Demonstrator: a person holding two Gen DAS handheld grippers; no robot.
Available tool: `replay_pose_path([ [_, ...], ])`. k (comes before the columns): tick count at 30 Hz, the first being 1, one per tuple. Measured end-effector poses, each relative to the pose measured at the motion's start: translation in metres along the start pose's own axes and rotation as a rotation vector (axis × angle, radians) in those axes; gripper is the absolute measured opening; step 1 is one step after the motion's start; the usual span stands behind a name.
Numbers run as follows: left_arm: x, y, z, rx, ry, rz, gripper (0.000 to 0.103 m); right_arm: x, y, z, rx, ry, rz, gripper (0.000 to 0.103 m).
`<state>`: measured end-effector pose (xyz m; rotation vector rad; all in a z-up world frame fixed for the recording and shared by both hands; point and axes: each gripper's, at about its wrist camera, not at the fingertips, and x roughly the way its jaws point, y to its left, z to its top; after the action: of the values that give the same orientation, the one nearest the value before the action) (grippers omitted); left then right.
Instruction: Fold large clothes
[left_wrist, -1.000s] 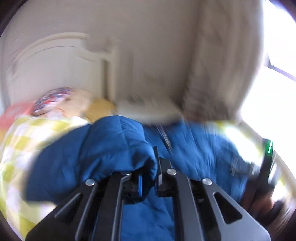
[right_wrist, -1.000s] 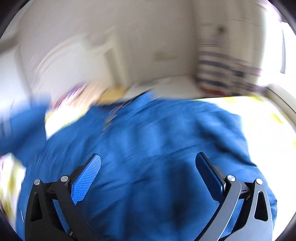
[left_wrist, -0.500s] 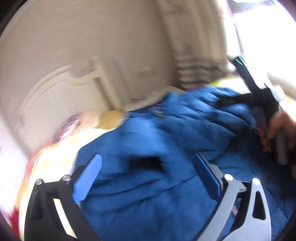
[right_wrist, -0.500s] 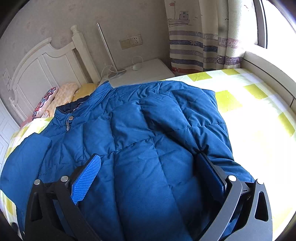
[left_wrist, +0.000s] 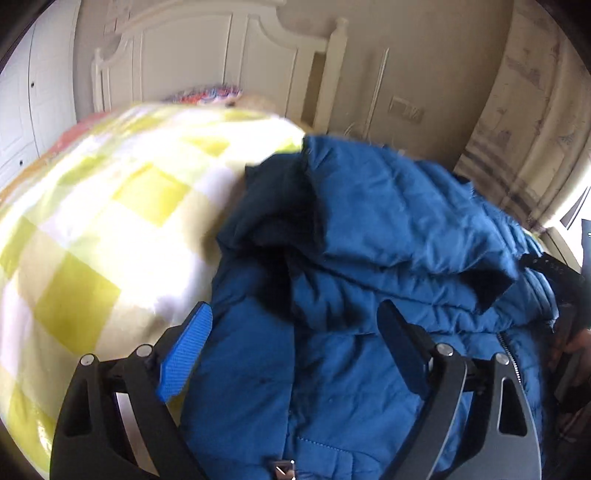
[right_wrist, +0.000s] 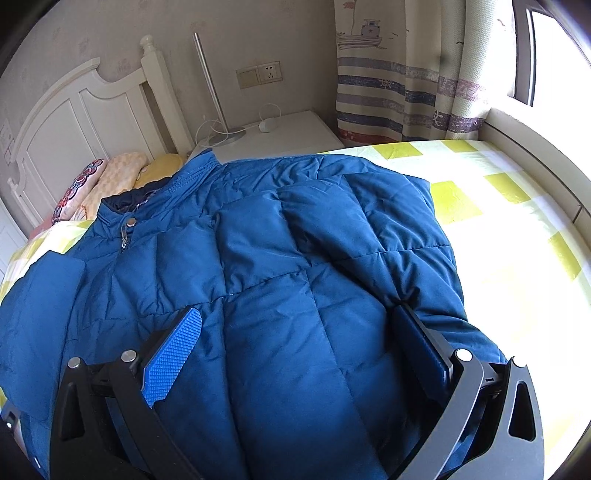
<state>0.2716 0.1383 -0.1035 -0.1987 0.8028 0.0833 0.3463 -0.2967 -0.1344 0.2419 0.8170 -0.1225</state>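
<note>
On the checked bed (right_wrist: 480, 206), puffy blue jacket (right_wrist: 295, 258), sleeve folded over; both grippers gaping, empty.

My left gripper (left_wrist: 291, 339) has black triangular-cutout arms, silver screw heads at the pivots and bright blue ribbed pads on its fingers (left_wrist: 184, 354). My right gripper (right_wrist: 295, 350) matches it: same black frame, silver screws, blue cross-hatched pad facing inward.
</note>
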Motion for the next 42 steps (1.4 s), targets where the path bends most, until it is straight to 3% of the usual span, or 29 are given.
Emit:
replay_pose_path([
  [3,0.014,0.018,-0.006,-0.077,0.067,-0.015,0.093,-0.016,0.005,-0.004,-0.017,-0.078,0.013,0.092],
  [5,0.014,0.024,-0.007,-0.097,0.065,-0.016,0.095,-0.049,0.026,-0.015,-0.118,-0.245,0.072,0.091],
  [7,0.017,0.022,-0.008,-0.084,0.075,0.012,0.097,-0.077,0.059,-0.030,-0.275,-0.345,0.138,0.091],
  [9,0.017,0.021,-0.008,-0.074,0.080,0.025,0.097,-0.102,0.100,-0.050,-0.471,-0.385,0.221,0.090],
  [11,0.014,0.021,-0.009,-0.074,0.080,0.026,0.097,-0.122,0.143,-0.073,-0.671,-0.422,0.243,0.089],
  [13,0.015,0.021,-0.007,-0.078,0.080,0.026,0.098,-0.130,0.177,-0.091,-0.828,-0.415,0.250,0.089],
  [15,0.014,0.021,-0.007,-0.079,0.080,0.026,0.098,-0.124,0.206,-0.104,-0.957,-0.364,0.250,0.078],
  [17,0.015,0.021,-0.007,-0.080,0.079,0.024,0.098,-0.115,0.223,-0.111,-1.018,-0.340,0.236,0.078],
  [20,0.016,0.020,-0.006,-0.082,0.079,0.022,0.098,-0.090,0.249,-0.112,-1.072,-0.229,0.236,0.078],
  [23,0.015,0.025,-0.006,-0.109,0.077,0.019,0.099,-0.077,0.262,-0.116,-1.100,-0.217,0.245,0.074],
  [24,0.014,0.028,-0.006,-0.119,0.074,0.015,0.100,-0.075,0.264,-0.114,-1.096,-0.221,0.255,0.061],
  [25,0.015,0.028,-0.006,-0.124,0.079,0.018,0.101,-0.075,0.263,-0.110,-1.068,-0.207,0.301,0.054],
  [27,0.015,0.027,-0.006,-0.122,0.080,0.020,0.101,-0.082,0.248,-0.091,-0.942,-0.193,0.418,0.028],
  [30,0.014,0.027,-0.005,-0.125,0.079,0.017,0.101,-0.108,0.189,-0.050,-0.577,-0.233,0.561,0.024],
  [33,0.015,0.027,-0.005,-0.124,0.080,0.018,0.101,-0.119,0.107,-0.027,-0.156,-0.231,0.633,0.024],
  [35,0.017,0.026,-0.004,-0.121,0.082,0.022,0.101,-0.107,0.054,-0.029,0.064,-0.158,0.600,0.025],
  [38,0.018,0.026,-0.003,-0.122,0.082,0.021,0.101,-0.084,0.026,-0.040,0.054,-0.028,0.527,0.028],
  [40,0.017,0.026,-0.003,-0.123,0.081,0.019,0.101,-0.072,0.014,-0.049,0.070,0.006,0.507,0.040],
  [42,0.018,0.026,-0.002,-0.125,0.080,0.018,0.101,-0.063,0.008,-0.054,0.116,0.043,0.527,0.068],
])
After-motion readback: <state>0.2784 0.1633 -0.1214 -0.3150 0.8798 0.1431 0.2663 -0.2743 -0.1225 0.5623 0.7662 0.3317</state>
